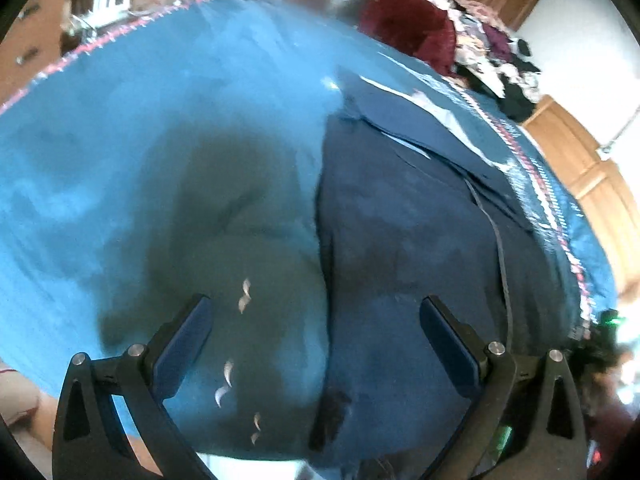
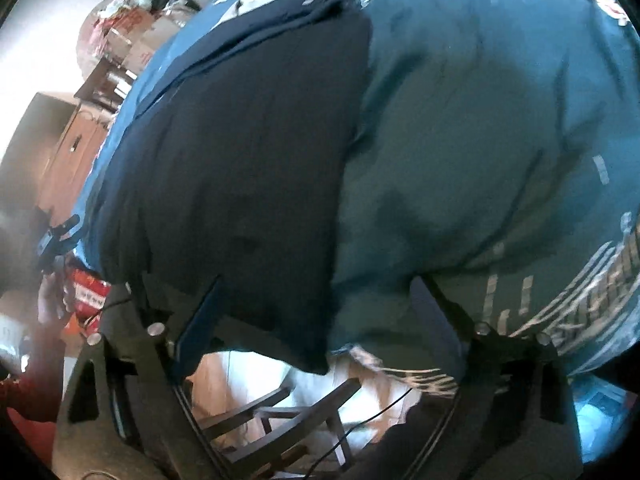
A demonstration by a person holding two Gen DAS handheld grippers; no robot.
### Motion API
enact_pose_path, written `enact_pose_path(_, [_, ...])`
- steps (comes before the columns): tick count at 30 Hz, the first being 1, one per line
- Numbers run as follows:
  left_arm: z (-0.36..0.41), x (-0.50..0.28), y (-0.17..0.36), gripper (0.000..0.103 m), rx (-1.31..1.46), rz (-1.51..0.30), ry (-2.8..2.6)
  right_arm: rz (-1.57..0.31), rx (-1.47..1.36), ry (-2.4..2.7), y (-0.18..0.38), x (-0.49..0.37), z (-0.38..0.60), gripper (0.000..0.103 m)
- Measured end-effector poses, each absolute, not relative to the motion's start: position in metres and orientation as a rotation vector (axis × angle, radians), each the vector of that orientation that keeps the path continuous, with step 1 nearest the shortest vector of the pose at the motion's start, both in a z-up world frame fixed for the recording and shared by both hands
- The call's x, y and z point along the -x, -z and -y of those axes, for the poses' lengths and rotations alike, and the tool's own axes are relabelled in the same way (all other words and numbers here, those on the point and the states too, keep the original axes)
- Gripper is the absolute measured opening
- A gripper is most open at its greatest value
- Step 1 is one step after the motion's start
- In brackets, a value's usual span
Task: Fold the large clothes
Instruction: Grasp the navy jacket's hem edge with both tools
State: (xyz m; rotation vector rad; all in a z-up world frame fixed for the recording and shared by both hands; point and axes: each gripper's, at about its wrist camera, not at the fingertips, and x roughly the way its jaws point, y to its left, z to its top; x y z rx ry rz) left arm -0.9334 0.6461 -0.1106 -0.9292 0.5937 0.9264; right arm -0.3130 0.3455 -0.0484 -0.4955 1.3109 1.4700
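Left claw (image 1: 316, 316) open, empty, above the bed's blue bedspread (image 1: 120, 140); right claw (image 2: 316, 304) open too. Dark navy garment (image 2: 240, 152) lies flat on the bed, teal garment (image 2: 480, 140) touching beside it.

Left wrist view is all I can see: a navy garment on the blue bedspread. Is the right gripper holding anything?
Observer: No. The right gripper is open, its fingers spread over the near edge of the navy garment.
Operator: Is that edge fully on the bed?
Observer: It seems not. One corner appears to hang past the edge of the bedspread.
Operator: Anything underneath it?
Observer: A dark wooden chair stands on the floor below.
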Motion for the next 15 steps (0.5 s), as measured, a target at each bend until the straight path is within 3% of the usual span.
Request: enact_pose_path(15, [-0.628,0.922,0.123,0.102,0.973,-0.636,-0.711,-1.36,0.51,-1.581,0.052,0.337,-0.357,0.085])
